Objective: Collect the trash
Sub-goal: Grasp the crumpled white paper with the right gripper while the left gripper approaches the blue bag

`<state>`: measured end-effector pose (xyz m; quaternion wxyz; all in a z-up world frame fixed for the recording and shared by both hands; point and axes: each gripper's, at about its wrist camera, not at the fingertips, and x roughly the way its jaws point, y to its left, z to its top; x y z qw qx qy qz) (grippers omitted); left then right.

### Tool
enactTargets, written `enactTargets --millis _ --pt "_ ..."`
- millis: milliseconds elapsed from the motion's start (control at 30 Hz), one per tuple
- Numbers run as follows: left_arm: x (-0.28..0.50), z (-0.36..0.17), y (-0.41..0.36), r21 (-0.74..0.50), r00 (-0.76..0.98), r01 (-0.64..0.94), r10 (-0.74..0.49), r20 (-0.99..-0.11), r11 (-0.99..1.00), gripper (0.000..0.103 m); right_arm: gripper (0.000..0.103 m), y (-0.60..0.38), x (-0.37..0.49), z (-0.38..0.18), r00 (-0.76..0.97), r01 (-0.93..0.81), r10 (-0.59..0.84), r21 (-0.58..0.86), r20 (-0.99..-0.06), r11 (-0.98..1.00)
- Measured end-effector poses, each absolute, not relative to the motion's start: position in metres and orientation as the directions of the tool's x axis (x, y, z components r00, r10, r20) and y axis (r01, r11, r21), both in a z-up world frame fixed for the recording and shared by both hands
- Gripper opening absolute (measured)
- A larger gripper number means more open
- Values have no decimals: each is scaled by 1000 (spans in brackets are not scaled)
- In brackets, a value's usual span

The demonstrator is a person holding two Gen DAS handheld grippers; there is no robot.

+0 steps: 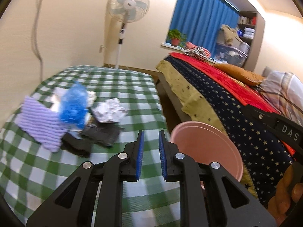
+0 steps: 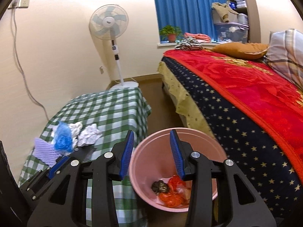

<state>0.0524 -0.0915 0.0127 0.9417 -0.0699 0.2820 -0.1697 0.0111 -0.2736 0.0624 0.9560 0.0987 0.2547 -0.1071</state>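
A pink bin (image 2: 151,151) stands on the floor between the table and the bed; it also shows in the left wrist view (image 1: 204,147). Inside lie red-orange plastic (image 2: 175,194) and a dark crumpled lump (image 2: 160,186). My right gripper (image 2: 151,151) is open and empty above the bin. My left gripper (image 1: 151,151) is open and empty over the checked table's near edge. On the table lie a blue plastic bag (image 1: 73,106), crumpled white paper (image 1: 109,110), a black wrapper (image 1: 102,132) and a purple cloth (image 1: 40,123).
The green checked tablecloth (image 1: 123,87) covers the table on the left. A bed with a red blanket (image 2: 246,87) and starred cover fills the right. A standing fan (image 2: 111,28) is by the back wall. The left gripper's fingers (image 2: 56,165) show at the right view's lower left.
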Motion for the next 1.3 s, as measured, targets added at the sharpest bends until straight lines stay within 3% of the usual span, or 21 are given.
enactTargets --millis 433,733,1300 --pt "56 10 -31 -234 850 125 -226 -476 964 16 37 -227 38 54 869 113 -24 151 -494 982" --pt "71 5 -1 -234 871 35 -145 -470 972 16 27 -207 69 32 862 34 71 196 -502 980" --pt "117 -8 23 -237 850 2 -127 -511 971 16 27 -164 135 -5 817 -62 207 276 -538 959"
